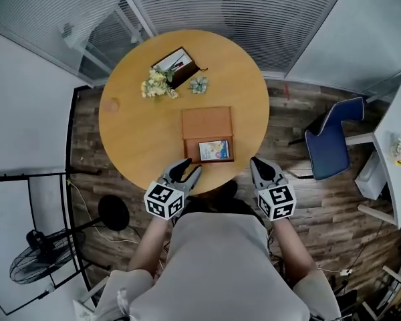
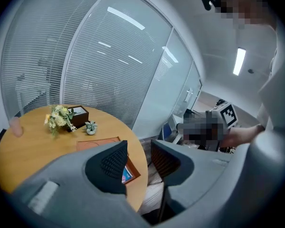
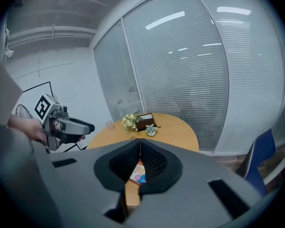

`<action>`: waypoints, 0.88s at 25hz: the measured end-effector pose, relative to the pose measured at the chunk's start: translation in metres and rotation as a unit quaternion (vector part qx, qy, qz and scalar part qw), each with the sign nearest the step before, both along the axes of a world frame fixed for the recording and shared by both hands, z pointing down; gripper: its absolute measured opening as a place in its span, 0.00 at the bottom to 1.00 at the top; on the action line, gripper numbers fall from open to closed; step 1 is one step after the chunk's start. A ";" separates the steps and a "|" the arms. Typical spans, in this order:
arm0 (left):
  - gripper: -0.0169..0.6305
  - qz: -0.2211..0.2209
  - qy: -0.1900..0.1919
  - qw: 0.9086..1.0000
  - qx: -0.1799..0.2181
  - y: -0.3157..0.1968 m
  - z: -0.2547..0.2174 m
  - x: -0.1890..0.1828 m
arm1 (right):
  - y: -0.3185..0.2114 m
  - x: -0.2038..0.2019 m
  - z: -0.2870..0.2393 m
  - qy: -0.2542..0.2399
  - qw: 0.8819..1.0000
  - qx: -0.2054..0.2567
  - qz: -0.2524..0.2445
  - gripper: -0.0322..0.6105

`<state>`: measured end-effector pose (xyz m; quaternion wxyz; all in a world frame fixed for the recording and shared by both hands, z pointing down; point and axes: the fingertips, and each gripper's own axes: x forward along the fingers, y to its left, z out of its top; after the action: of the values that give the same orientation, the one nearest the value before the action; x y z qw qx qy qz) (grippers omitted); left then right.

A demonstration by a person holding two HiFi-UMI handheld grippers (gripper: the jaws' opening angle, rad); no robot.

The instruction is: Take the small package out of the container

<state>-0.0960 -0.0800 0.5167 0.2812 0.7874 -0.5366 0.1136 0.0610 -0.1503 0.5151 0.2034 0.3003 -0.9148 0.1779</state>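
An open brown container [image 1: 207, 122] lies on the round wooden table [image 1: 134, 132], its lid folded back. The small package [image 1: 214, 150], with a colourful picture on it, rests in the near half. My left gripper [image 1: 186, 172] hovers at the table's near edge, just left of the container, jaws apart and empty. My right gripper [image 1: 262, 170] hangs off the table's edge to the container's right, jaws together, nothing in them. In the left gripper view the open left gripper [image 2: 138, 148] half hides the package [image 2: 127, 174]. The right gripper [image 3: 140, 144] is shut, the package [image 3: 138, 175] showing below its tips.
At the table's far side are a yellow flower bunch [image 1: 157, 84], a dark box [image 1: 177, 65] and a small potted succulent [image 1: 198, 85]. A blue chair [image 1: 334, 142] and a white desk [image 1: 397, 159] stand to the right. A fan [image 1: 37, 263] sits on the floor at left.
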 end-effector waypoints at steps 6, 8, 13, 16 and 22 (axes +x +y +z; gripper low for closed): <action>0.28 -0.005 -0.010 0.999 -0.041 -0.022 0.037 0.002 | -0.020 0.002 0.023 0.003 1.000 -0.017 0.000 0.05; 0.29 -0.001 -0.016 0.998 -0.059 -0.026 0.052 0.001 | -0.020 0.000 0.029 0.005 1.000 -0.022 0.003 0.05; 0.29 0.011 -0.020 0.994 -0.109 -0.035 0.094 -0.006 | -0.022 -0.002 0.047 0.017 0.999 -0.035 0.016 0.05; 0.29 0.021 -0.024 0.989 -0.146 -0.040 0.125 -0.011 | -0.025 -0.003 0.058 0.027 0.998 -0.047 0.027 0.05; 0.31 0.034 -0.054 0.969 -0.239 -0.045 0.196 -0.027 | -0.025 -0.011 0.080 0.044 0.996 -0.069 0.043 0.05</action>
<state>-0.1229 -0.1249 0.7131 0.4278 0.7079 -0.4815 0.2899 0.0504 -0.1748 0.5956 0.2559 0.3323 -0.8765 0.2362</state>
